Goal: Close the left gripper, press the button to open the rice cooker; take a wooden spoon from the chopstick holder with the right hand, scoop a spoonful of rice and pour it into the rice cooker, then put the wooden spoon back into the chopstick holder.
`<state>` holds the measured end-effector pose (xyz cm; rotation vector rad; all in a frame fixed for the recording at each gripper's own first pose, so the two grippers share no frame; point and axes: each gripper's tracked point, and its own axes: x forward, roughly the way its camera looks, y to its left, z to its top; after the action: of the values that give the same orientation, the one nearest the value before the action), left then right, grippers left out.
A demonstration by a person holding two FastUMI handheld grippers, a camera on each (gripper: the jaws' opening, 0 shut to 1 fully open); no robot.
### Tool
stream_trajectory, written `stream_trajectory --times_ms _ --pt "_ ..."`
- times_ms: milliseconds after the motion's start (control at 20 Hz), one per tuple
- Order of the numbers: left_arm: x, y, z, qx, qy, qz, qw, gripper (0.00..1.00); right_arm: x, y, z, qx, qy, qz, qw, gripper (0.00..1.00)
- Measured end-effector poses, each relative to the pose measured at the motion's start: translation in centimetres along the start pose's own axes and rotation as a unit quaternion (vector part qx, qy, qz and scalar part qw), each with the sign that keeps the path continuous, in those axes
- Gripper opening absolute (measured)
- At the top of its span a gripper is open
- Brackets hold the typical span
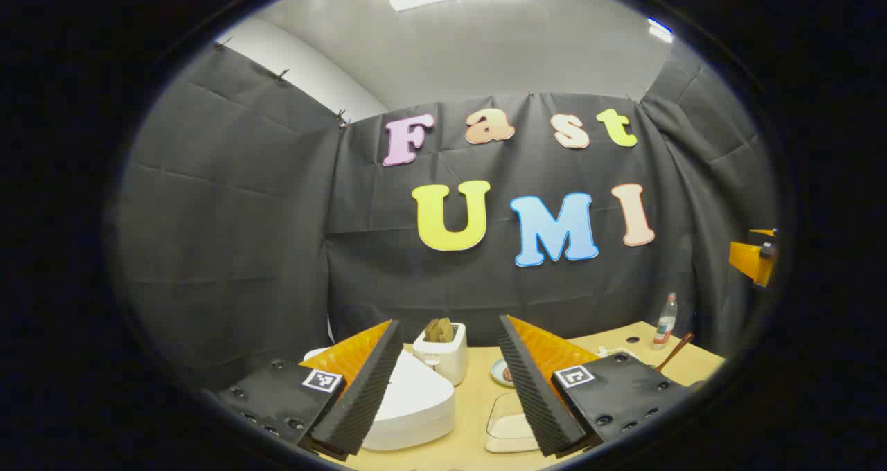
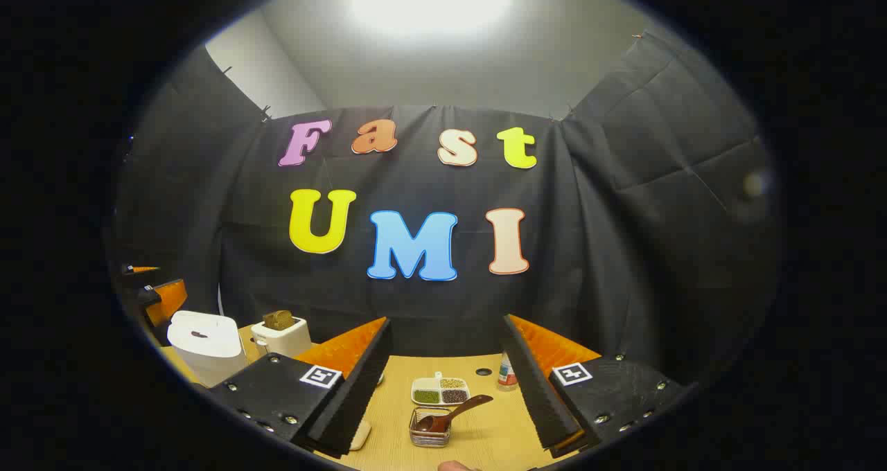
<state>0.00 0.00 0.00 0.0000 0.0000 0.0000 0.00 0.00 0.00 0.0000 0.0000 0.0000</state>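
- Hovering above the bench (image 1: 478,395), the left claw (image 1: 450,388) has its jaws spread wide with nothing between them; it must close before it can press anything.
- Sitting just beyond and below its left finger, the rice cooker (image 1: 412,405) is white, smooth and rounded, lid down. It looks heavy enough to stay put under a push, but the glossy shell could let a tip skid, so a press square onto the button seems wise. I cannot make out the button in the left gripper view; a small dark mark on the lid in the right gripper view may be it.
- Held apart and empty too, the right claw (image 2: 447,395) points at the chopstick holder (image 2: 429,428), a small wire basket standing near on the bench.
- Leaning out of it up to the right, the wooden spoon (image 2: 454,413) has its bowl down in the basket. It looks light, stiff and not slippery; the free upper handle is the place to grip, leaving the bowl clear for scooping.
- The basket looks light and might tip or drag if the spoon is pulled sideways.
- Behind it lies a divided tray (image 2: 441,390) of grains; which compartment holds rice I cannot tell.
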Motion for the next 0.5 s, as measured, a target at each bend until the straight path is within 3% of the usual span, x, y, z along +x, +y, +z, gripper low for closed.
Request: stream_trajectory --times_ms 400,500 --pt "0.52 -0.47 -0.23 0.003 0.006 0.000 1.000 0.91 0.35 -0.52 -0.72 0.008 0.009 -0.007 1.000 0.95" --pt "0.59 -0.30 -0.51 0.003 0.008 0.001 1.000 0.96 0.49 -0.50 -0.75 0.008 0.009 -0.007 1.000 0.95"
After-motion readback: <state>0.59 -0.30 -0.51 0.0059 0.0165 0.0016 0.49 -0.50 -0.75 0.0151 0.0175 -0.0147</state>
